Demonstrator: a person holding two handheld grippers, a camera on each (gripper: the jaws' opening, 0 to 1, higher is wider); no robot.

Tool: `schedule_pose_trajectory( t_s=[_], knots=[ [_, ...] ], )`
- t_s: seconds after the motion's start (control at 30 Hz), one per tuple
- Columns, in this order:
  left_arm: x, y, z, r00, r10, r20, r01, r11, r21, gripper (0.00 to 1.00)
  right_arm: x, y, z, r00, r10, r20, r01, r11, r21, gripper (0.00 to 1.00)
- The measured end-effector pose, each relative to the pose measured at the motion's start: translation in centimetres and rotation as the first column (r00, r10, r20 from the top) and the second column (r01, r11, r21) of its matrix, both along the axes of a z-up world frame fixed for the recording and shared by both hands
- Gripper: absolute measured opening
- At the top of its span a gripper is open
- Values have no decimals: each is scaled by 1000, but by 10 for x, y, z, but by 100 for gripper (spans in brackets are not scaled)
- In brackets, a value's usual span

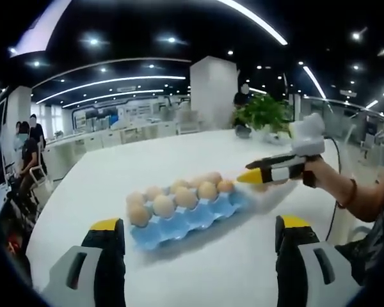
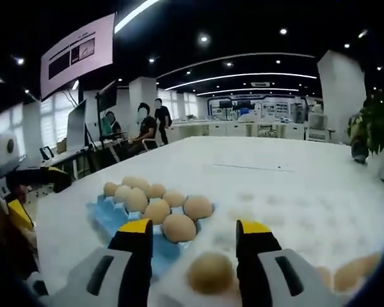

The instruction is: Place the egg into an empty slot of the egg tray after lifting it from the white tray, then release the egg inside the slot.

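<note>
A wide white counter (image 1: 198, 160) is seen in both views. On it a blue egg tray (image 1: 185, 220) is set, loaded with brown eggs. In the right gripper view the egg (image 2: 210, 273) is seen between the jaws of the right tongs (image 2: 195, 236), which are parted with gaps on both sides of it; whether it is lifted cannot be told. More eggs (image 2: 345, 275) lie to its right. The left tongs (image 1: 198, 224) are held wide apart, with nothing between them.
</note>
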State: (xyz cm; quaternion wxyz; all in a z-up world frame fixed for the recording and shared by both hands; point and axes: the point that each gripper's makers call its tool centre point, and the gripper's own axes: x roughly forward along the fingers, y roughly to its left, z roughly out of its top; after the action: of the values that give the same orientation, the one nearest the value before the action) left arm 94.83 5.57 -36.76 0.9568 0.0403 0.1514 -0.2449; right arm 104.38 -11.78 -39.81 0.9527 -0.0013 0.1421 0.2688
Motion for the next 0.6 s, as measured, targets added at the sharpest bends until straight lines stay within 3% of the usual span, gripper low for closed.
schedule_pose_trajectory(
  t_s=[0.4,0.6],
  knots=[
    [-2,0,-1,1000,-2,-1,2,1000,1,100,-11,-2,-10,999,-42,27,42,999,-17,53],
    [-3,1,-2,1000,-1,-5,1,1000,0,100,-16,-5,-9,990,-123,76,125,992,-24,53]
  ],
)
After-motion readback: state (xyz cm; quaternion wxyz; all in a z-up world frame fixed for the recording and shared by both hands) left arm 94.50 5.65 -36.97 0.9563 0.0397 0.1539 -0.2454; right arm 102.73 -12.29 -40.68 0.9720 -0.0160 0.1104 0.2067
